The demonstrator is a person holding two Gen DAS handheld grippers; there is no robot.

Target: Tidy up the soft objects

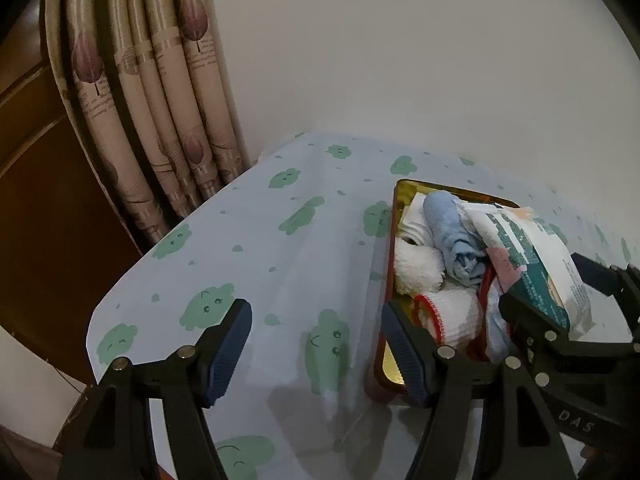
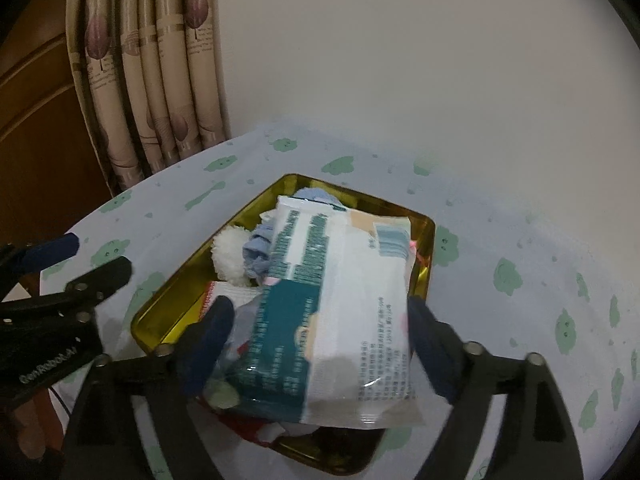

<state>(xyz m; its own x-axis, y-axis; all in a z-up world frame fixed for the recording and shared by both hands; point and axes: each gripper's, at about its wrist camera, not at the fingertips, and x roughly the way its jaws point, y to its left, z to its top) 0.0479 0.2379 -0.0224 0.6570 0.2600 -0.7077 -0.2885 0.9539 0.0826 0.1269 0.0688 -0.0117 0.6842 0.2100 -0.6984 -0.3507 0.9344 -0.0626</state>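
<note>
— Tissue pack, where is it?
— Lying on top of the pile in the gold tin on the bench, between the right claw fingers; jaws wide, whether they press it I cannot tell.
— What crowds it?
— A blue rolled cloth, a white fluffy piece and a red-edged white cloth underneath.
— The left claw?
— Spread open, empty, over the cloud-print cover beside the tin's left wall. A curtain hangs behind.
</note>
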